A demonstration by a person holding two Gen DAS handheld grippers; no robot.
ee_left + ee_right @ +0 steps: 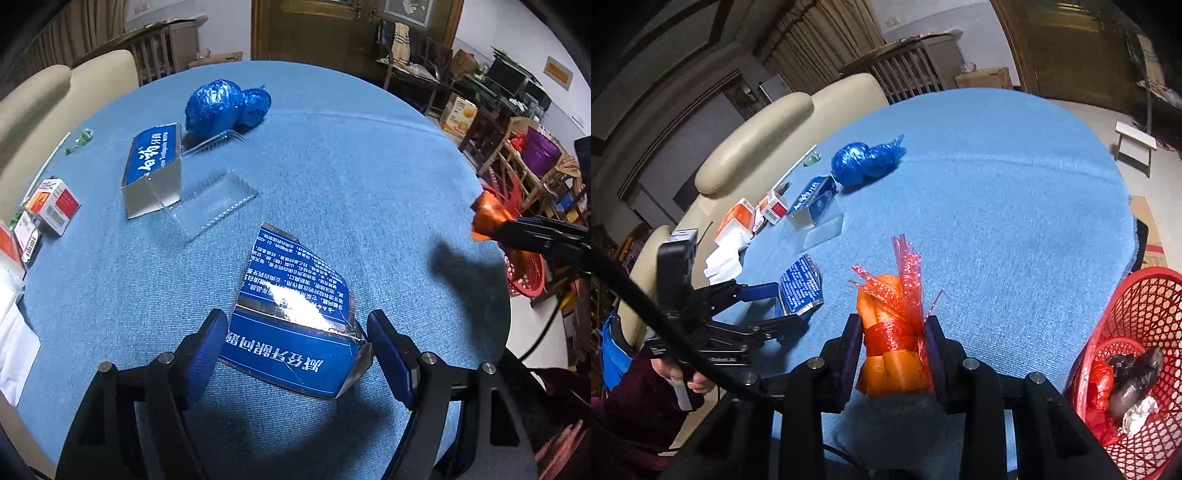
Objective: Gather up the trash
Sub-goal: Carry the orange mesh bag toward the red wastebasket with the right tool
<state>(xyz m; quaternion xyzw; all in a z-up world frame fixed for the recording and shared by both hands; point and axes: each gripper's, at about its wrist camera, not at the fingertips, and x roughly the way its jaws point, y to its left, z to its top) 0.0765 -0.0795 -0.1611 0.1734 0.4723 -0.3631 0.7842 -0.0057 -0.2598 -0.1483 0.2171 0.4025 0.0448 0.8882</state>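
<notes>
Pinching an orange wrapper bundle [892,350] tied with red ribbon, the right gripper [892,354] holds it upright above the blue tablecloth [997,221]. The red basket [1145,332], already holding trash, sits just to its right, off the table edge. Further left, the left gripper [295,339] stands wide around a torn blue carton piece [291,321] lying flat.

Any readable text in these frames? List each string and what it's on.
"减轻牙龈问题": upside down on the torn blue carton between the left gripper's fingers; last character partly hidden.
"白药": large white characters on the standing blue box; the smaller print beside them is unreadable.
Carton's fine print: too small to read.
Red-and-white box with a barcode: text too small.
Right wrist view: nothing legible.
</notes>
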